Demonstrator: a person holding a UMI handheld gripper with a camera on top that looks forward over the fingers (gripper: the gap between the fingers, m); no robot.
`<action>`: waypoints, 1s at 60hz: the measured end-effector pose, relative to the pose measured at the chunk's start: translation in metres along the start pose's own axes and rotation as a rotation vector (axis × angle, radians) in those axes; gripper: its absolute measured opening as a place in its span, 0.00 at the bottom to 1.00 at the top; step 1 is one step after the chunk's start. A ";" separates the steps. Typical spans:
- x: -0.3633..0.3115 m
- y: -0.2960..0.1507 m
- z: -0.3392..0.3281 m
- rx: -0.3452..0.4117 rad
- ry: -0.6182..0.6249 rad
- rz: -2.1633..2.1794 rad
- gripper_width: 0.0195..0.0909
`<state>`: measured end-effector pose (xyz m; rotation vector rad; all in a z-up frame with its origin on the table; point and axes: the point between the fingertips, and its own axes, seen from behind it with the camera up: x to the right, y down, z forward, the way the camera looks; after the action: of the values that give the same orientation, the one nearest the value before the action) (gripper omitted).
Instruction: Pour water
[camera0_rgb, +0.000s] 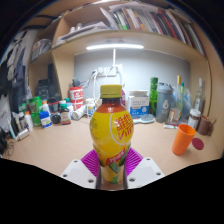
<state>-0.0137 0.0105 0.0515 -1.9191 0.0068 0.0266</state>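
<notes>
- Bottle (111, 135) of yellow drink with a yellow cap, upright and dead centre between the fingers (111, 168), whose magenta pads sit against its lower sides; the fingers appear to be clamped on it, held narrow to the bottle's width.
- Whether the bottle's base rests on the bench (50, 150) or hangs just clear of it cannot be told, since the base is hidden behind the fingers.
- The upright hold looks deliberate: a low grip on the body keeps the neck and cap free, and the cap is on, so nothing can be poured yet by this judgement.
- An orange cup (183, 138) stands on the bench to the right of the bottle, apart from it, tilted a little in the wide view; it is the likeliest vessel to receive the liquid, and the bottle would have to be carried across to it.
- Behind the bottle, along the wall, stand assorted jars and containers (60, 108) to its left and taller bottles (172, 102) to its right, kept well clear of the working space.
- Above the bottle hangs a lit strip lamp (113, 46) under a shelf of books (140, 18).
</notes>
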 end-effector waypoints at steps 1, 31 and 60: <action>0.000 0.000 0.001 -0.013 -0.008 0.016 0.14; 0.084 -0.132 0.004 -0.086 -0.443 1.769 0.12; 0.142 -0.176 0.002 0.038 -0.593 2.329 0.12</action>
<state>0.1317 0.0739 0.2125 -0.7829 1.6947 1.9780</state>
